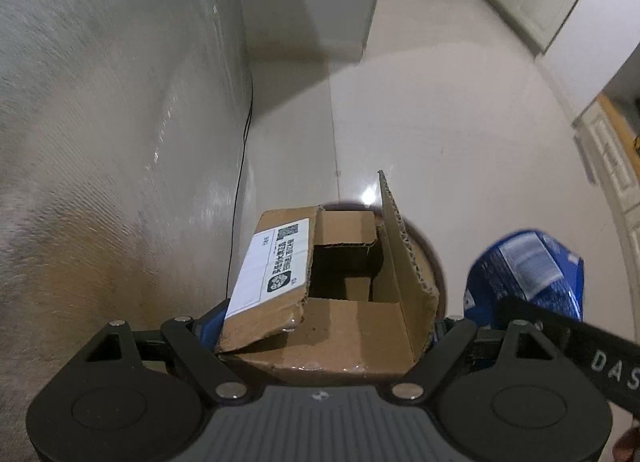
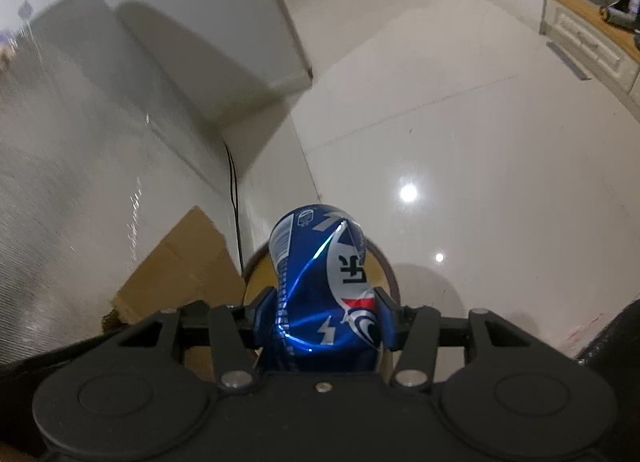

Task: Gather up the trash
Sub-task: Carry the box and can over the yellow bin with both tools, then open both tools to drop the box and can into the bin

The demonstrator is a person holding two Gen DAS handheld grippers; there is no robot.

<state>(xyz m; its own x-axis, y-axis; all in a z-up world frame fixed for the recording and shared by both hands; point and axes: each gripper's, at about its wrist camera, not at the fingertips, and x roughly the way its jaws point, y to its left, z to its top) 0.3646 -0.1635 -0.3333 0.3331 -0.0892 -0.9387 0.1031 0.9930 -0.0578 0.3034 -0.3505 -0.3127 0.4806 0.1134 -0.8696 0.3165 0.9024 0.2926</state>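
Cardboard box (image 1: 332, 302) clamped in left gripper (image 1: 320, 326) — dented can (image 2: 324, 290) in right gripper (image 2: 324, 318).

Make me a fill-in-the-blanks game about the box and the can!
1. The left gripper holds a cardboard ____.
2. The can in the right gripper is mostly ____.
3. The label on the box is ____.
4. A thin black ____ runs down the wall.

Missing words: box; blue; white; cable

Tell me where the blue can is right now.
The blue can sits clamped in the right gripper, above a round bin, with the cardboard box to its left.
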